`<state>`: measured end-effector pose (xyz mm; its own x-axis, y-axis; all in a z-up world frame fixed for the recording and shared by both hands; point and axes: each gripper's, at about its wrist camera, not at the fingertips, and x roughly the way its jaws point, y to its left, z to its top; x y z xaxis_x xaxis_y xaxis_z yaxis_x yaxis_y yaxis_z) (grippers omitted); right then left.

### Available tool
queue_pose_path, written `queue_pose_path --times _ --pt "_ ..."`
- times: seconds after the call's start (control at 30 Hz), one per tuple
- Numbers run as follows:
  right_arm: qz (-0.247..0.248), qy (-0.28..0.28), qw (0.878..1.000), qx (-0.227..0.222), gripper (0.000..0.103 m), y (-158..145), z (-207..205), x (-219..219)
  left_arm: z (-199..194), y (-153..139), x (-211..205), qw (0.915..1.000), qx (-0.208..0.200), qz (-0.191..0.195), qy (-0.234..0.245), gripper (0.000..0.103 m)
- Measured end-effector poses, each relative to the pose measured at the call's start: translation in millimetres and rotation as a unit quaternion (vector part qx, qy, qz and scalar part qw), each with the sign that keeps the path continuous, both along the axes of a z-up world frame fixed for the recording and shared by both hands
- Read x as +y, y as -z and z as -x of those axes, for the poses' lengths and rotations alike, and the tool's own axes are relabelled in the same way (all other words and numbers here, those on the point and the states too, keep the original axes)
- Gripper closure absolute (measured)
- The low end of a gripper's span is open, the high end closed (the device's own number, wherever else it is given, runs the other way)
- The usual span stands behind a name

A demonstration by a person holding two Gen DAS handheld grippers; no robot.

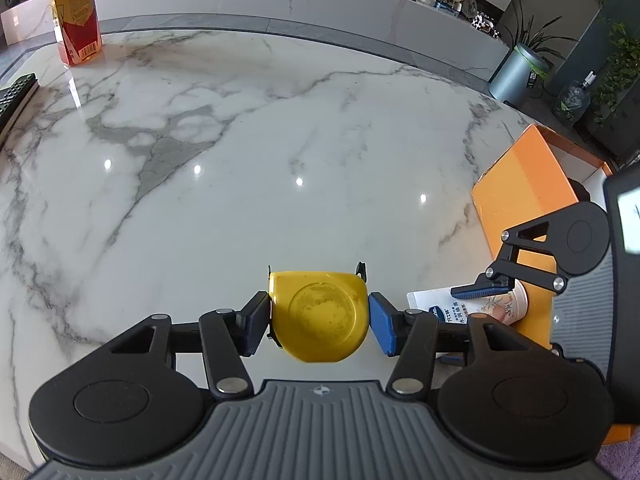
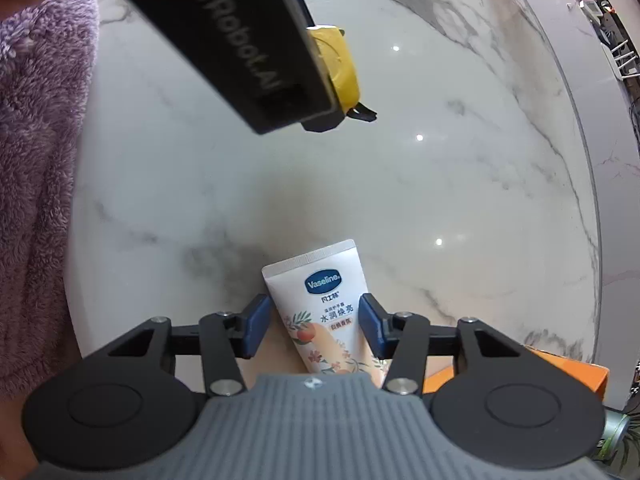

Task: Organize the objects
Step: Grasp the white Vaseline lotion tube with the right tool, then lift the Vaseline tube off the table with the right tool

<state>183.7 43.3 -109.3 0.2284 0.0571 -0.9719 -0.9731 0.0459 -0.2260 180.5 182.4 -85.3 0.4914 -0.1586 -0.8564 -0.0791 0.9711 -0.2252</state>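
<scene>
My left gripper (image 1: 319,320) is shut on a yellow tape measure (image 1: 320,316) and holds it above the marble table (image 1: 240,160). The tape measure also shows in the right wrist view (image 2: 340,68), beside the left gripper's black body. My right gripper (image 2: 316,328) is around a white Vaseline tube (image 2: 320,308); its right pad touches the tube and a small gap shows at the left pad. In the left wrist view the right gripper (image 1: 486,290) holds the tube (image 1: 440,304) over the edge of an orange box (image 1: 524,200).
A bottle of amber drink (image 1: 76,20) stands at the table's far left. A remote control (image 1: 14,96) lies at the left edge. A purple fleece sleeve (image 2: 36,160) is on the left. A grey bin (image 1: 516,76) and plants stand beyond the table.
</scene>
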Motion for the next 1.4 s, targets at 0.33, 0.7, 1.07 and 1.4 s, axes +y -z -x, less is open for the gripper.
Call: queue_pose_path --times 0.33,0.7,1.07,1.4 --pt "-0.034 0.071 0.996 0.032 0.103 -20.6 -14.1 -9.7 20.6 -9.4 -5.2 1.0 -0.003 0.001 0.005 0.041" --pt "-0.011 0.023 1.0 0.018 0.062 -23.3 -13.7 -32.7 16.9 -1.9 -24.9 0.9996 -0.001 -0.009 0.027 0.041" --pt "0.003 -0.02 0.999 0.028 0.048 -12.1 -30.8 -21.8 11.9 5.1 -21.8 0.9997 0.004 0.003 0.023 0.041" --pt "-0.068 0.09 0.988 0.106 0.049 -34.5 -72.0 -42.0 15.6 6.1 -22.0 0.9997 0.009 0.003 0.021 0.041"
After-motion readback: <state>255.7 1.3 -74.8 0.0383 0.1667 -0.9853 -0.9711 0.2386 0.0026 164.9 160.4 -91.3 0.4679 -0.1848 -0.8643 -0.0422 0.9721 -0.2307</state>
